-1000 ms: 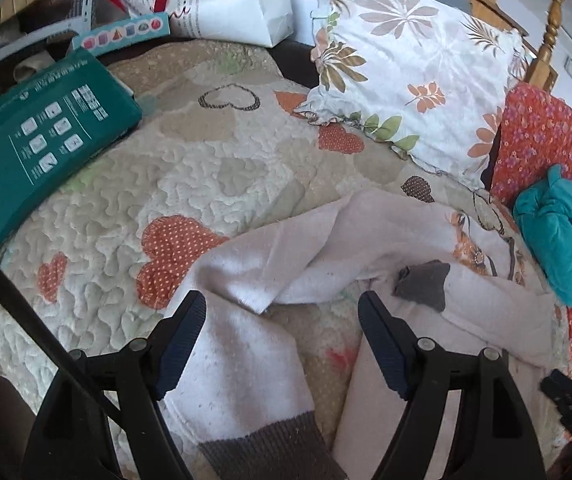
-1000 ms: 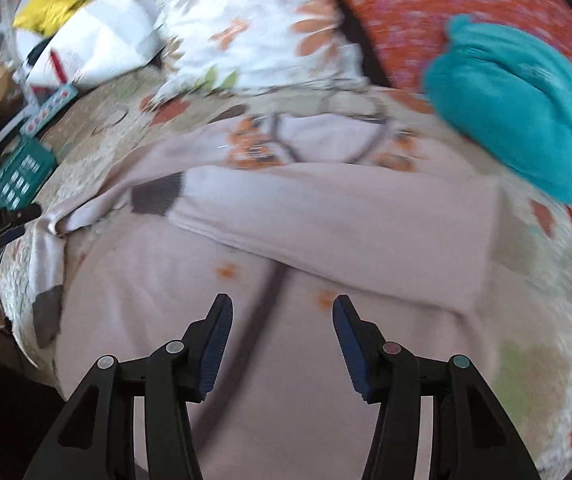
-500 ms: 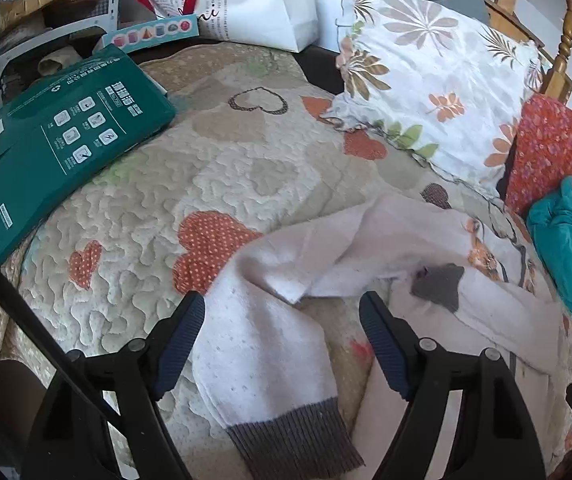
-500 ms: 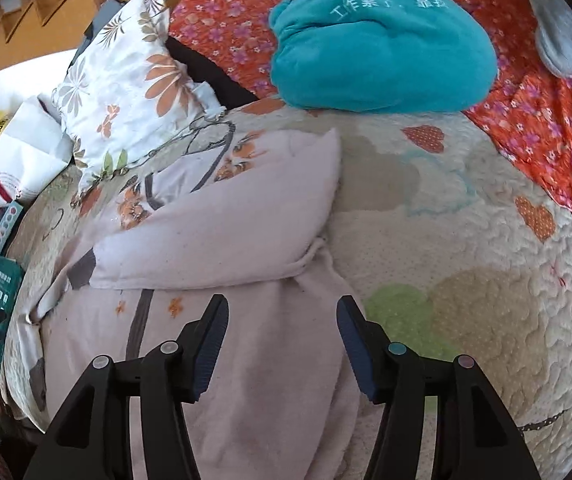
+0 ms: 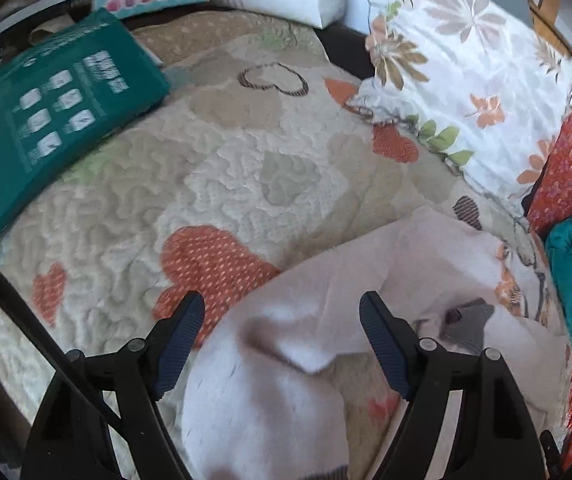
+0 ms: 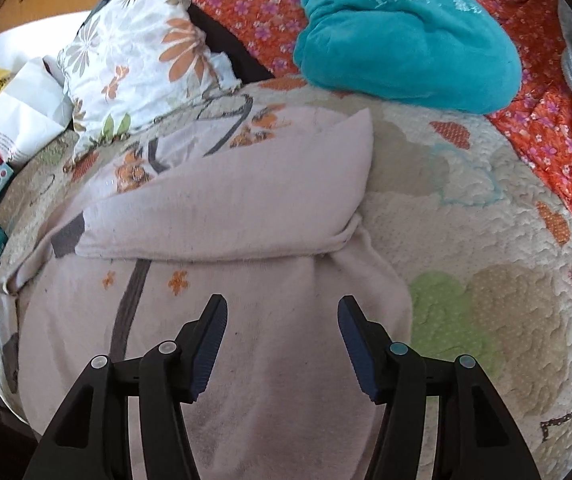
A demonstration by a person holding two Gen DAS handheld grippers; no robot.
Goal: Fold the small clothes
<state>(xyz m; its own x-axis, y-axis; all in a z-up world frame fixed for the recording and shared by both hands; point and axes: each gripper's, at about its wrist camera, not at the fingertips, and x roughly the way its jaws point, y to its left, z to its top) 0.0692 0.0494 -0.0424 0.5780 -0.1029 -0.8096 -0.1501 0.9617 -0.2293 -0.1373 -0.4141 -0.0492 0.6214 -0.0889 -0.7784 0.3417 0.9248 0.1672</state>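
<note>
A bed covered by a cream quilted cover with orange, green and brown hearts fills both views. On it lies a pale pink knitted child's sweater with grey cuffs and an orange flower print. In the right wrist view the sweater takes the centre and the 7 o'clock part of the picture; one sleeve is folded across the body, and its grey cuff points to 9 o'clock. In the left wrist view the other sleeve lies spread on the quilt from the centre down to 6 o'clock, a little blurred.

A white pillow with brown and orange leaf print lies at 1 o'clock in the left wrist view, touching the quilt. A teal fleece bundle with white letters rests at 12 o'clock in the right wrist view, on a red-orange flowered cloth. A dark green flat package with white icons lies at 10 o'clock in the left wrist view, on the edge of the bed.

The left hand-held gripper has its jaws wide apart over the spread sleeve and holds nothing. The right hand-held gripper has its jaws apart too, above the body of the sweater, holding nothing.
</note>
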